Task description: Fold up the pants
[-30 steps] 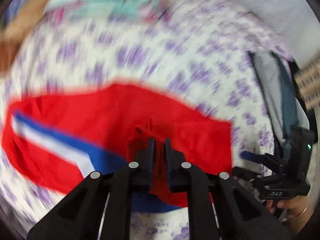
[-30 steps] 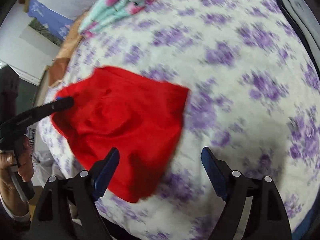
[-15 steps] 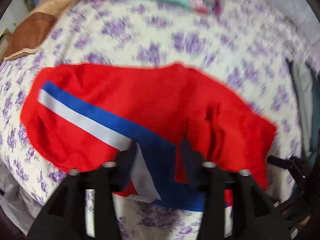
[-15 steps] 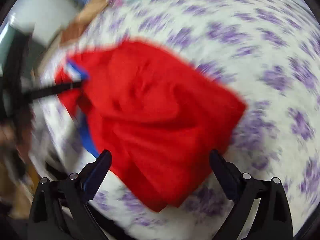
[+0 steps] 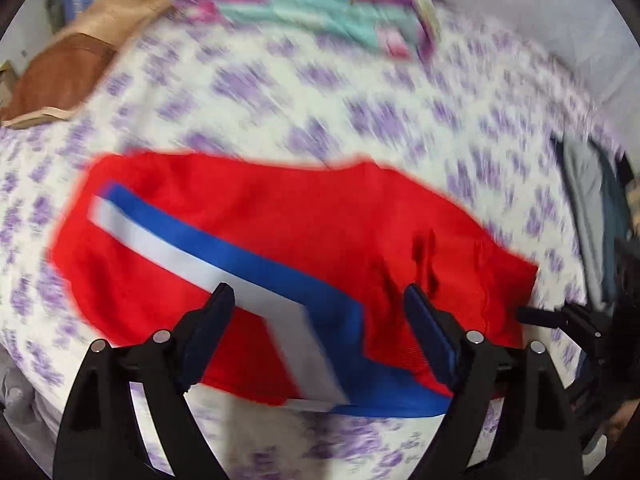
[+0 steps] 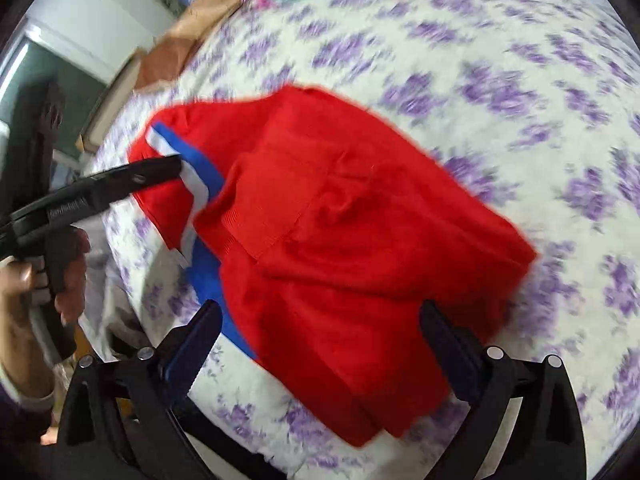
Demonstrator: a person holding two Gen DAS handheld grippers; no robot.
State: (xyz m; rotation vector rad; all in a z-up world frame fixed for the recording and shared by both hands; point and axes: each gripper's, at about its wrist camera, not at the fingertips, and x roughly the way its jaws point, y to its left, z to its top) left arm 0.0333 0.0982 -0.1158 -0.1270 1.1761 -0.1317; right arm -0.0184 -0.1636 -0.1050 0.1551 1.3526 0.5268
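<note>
Red pants (image 5: pixel 280 240) with a blue and white side stripe (image 5: pixel 224 252) lie folded over on the bed near its front edge. They also show in the right wrist view (image 6: pixel 352 240), with a folded layer on top. My left gripper (image 5: pixel 318 300) is open and empty just above the pants' near edge. My right gripper (image 6: pixel 320 320) is open and empty over the pants' near side. The left gripper shows in the right wrist view (image 6: pixel 160 168) at the pants' left end, its fingertips hidden there.
The bed has a white sheet with purple flowers (image 6: pixel 520 80). A folded teal and pink cloth (image 5: pixel 320 0) lies at the far side. A brown cushion (image 5: pixel 60 76) sits at the far left. Grey-blue clothing (image 5: pixel 588 200) lies at the right edge.
My left gripper was shut on the red fabric a second ago; it has opened and let go. The pants now lie flatter, stripe showing. My right gripper has moved closer over the pants.
</note>
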